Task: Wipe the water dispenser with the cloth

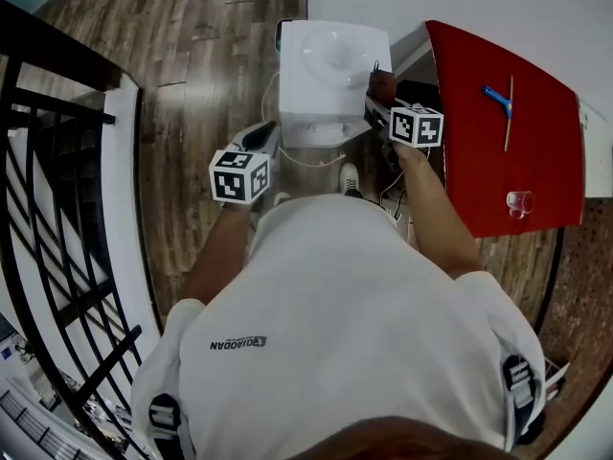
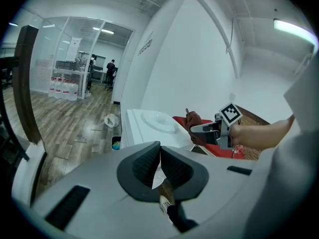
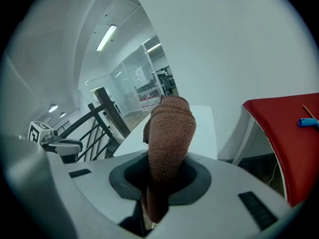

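The left gripper (image 1: 262, 138) hangs low, jaws pressed together on nothing, just before the white water dispenser (image 1: 330, 60). The right gripper (image 1: 376, 103) clenches the brown cloth (image 3: 169, 128) — bunched upright at the dispenser's right top edge, near the red bench (image 1: 498, 171).
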Demonstrator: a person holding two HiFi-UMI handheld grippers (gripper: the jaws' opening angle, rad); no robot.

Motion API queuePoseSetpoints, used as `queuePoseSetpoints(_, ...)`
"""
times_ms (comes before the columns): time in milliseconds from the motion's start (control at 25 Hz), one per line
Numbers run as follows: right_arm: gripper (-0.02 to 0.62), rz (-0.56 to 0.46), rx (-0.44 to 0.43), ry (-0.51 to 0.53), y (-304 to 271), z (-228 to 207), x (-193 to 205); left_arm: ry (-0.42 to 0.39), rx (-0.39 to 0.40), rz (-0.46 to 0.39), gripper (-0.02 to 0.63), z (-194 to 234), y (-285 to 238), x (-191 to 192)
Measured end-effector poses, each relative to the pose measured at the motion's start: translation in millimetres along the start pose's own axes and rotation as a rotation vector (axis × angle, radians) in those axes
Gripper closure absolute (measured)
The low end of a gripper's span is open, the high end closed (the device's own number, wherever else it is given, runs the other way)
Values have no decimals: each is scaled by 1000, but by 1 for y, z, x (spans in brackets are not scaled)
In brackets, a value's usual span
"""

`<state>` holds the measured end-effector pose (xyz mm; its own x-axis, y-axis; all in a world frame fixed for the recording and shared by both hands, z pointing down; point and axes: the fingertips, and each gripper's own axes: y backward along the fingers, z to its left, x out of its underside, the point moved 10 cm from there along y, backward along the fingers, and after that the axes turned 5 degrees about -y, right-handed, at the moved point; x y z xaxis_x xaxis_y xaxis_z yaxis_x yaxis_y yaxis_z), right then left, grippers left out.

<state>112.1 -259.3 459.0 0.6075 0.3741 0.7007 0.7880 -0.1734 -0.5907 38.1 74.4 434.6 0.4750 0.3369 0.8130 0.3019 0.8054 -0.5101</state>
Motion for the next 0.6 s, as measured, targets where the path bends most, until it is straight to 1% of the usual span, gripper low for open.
queuePoseSetpoints(120,531,-3,43,-34,12,-16,2,-10,8,2,605,-3,-4,-3)
queuePoseSetpoints(240,531,-14,57,-50,20,-27,5,-18,13,6,604,-6,-8,-4)
queuePoseSetpoints(400,531,-15,99,-79,31,-45,14,-28,22,11,604,-9,-10,-5)
queuePoseSetpoints(600,531,-23,129,-102,42,-54,17,-38,25,9,604,-10,-10,-8)
